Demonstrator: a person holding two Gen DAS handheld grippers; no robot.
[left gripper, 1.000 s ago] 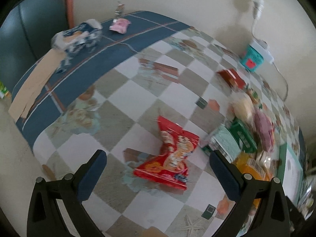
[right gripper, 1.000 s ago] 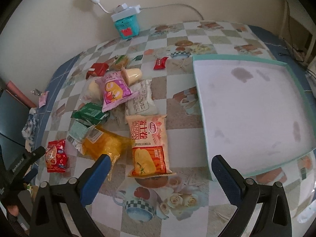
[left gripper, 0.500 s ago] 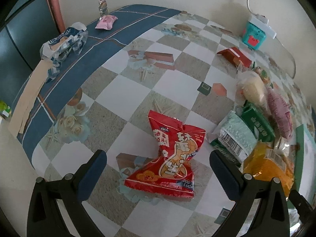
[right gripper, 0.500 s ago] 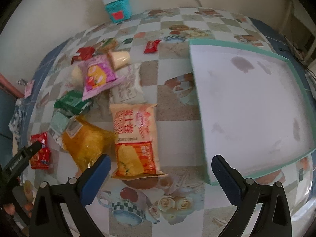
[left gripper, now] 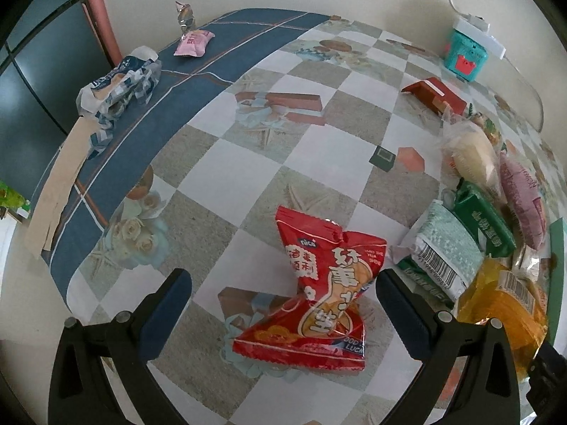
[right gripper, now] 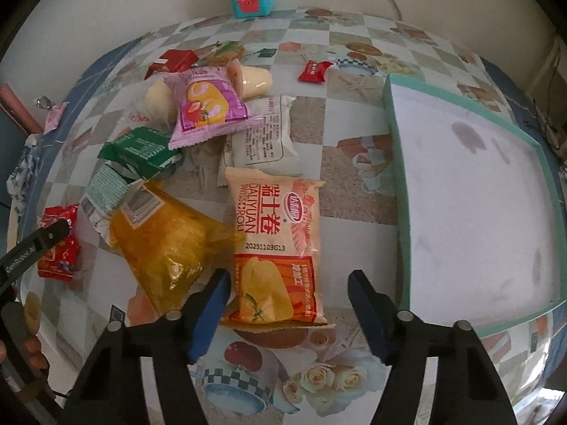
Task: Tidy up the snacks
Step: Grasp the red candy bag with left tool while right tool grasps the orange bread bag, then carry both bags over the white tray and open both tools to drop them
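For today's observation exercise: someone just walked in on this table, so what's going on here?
A person holding a gripper in each hand is sorting snacks. The right gripper has just been closing around the orange Swiss-roll packet, pads not yet pressing it. The left gripper hangs open over the red peanut packet. The teal-rimmed tray holds nothing so far; the other snacks lie piled on the tablecloth.

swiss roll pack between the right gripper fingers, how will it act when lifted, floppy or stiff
Probably floppy: the swiss roll pack is a thin film pouch lying flat on the table, so its ends may droop. It looks light for its size, puffed rather than dense. The glossy film could slip, and the soft cake inside may squash. The right gripper straddles its lower end.
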